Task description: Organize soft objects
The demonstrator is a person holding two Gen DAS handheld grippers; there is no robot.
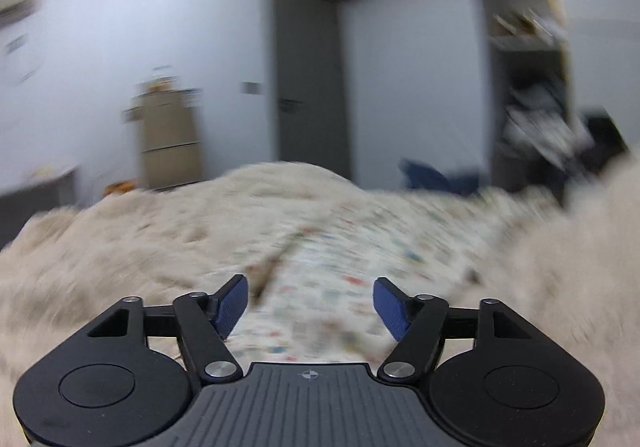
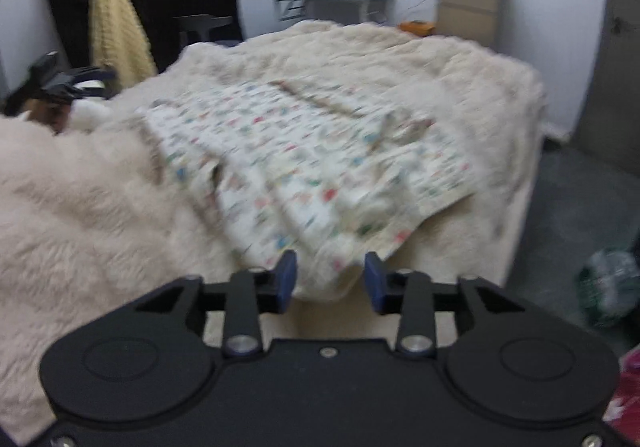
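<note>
Printed cloth (image 2: pixel 304 163) (white, small coloured motifs) lies spread flat on the fluffy cream blanket (image 2: pixel 80 215) covering the bed; its near corner hangs at the bed edge. Left gripper (image 1: pixel 310 307) sits over the cloth, jaws wide, nothing between the blue pads (image 1: pixel 232 307). Right gripper (image 2: pixel 331 277) is at the cloth's near corner, jaws partly apart; corner sits just beyond the fingertips, not pinched as far as the blur allows. The left gripper also shows at the far left of the right wrist view.
</note>
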